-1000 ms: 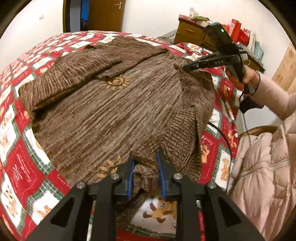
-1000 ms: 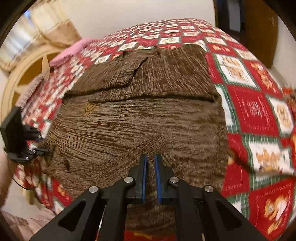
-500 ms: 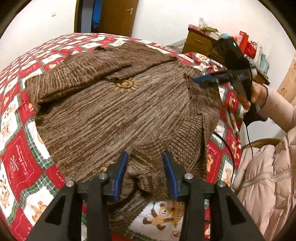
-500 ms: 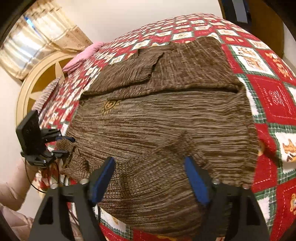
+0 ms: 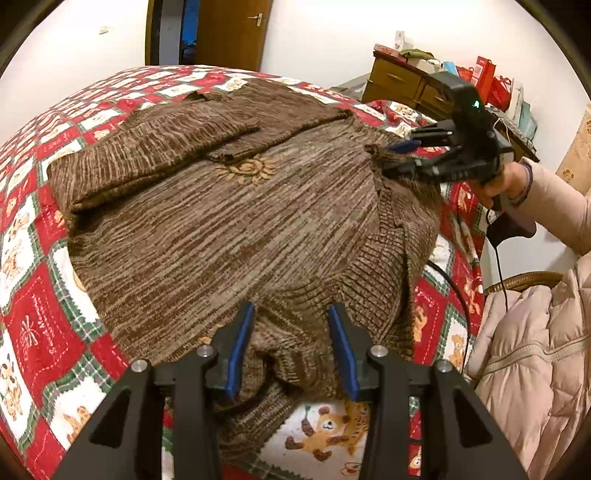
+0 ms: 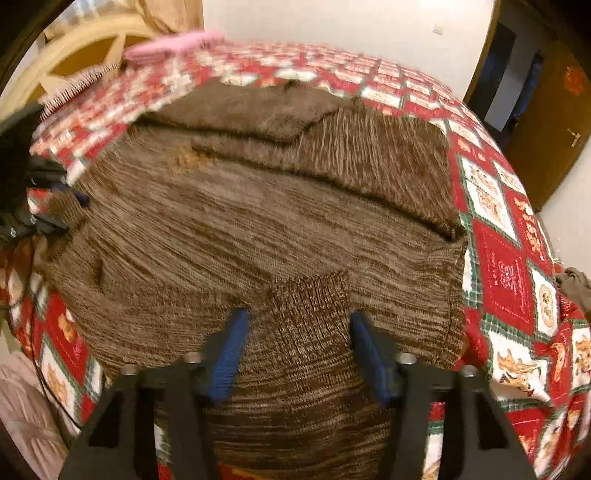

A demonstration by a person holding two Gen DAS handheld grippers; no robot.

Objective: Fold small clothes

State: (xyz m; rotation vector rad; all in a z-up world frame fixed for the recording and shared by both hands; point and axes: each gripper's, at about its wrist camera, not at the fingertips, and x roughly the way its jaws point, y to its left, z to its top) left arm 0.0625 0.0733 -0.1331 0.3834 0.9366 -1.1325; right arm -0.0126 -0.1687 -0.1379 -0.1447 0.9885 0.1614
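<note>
A brown knit sweater [image 5: 240,221] lies spread on the red patchwork bedspread [image 5: 37,325], one sleeve folded across its chest. My left gripper [image 5: 291,345] has its blue pads against a bunched lump of the hem and its jaws are closing. In the right wrist view, which is blurred, the sweater [image 6: 277,229] fills the middle. My right gripper [image 6: 297,350] straddles a ribbed cuff, its jaws closing but still apart from the knit. From the left wrist view the right gripper [image 5: 397,158] sits at the sweater's far edge, held by a hand.
A wooden dresser [image 5: 402,83] with boxes and bags stands behind the bed, beside a door [image 5: 229,33]. A person's padded jacket [image 5: 535,350] and a wicker chair [image 5: 524,280] are at the right. The headboard [image 6: 74,48] and a pink cloth [image 6: 173,42] lie beyond.
The right jaws went from shut to wide apart, then narrowed, and that gripper rolled and came down to the sweater's edge. The left jaws widened around the bunched hem.
</note>
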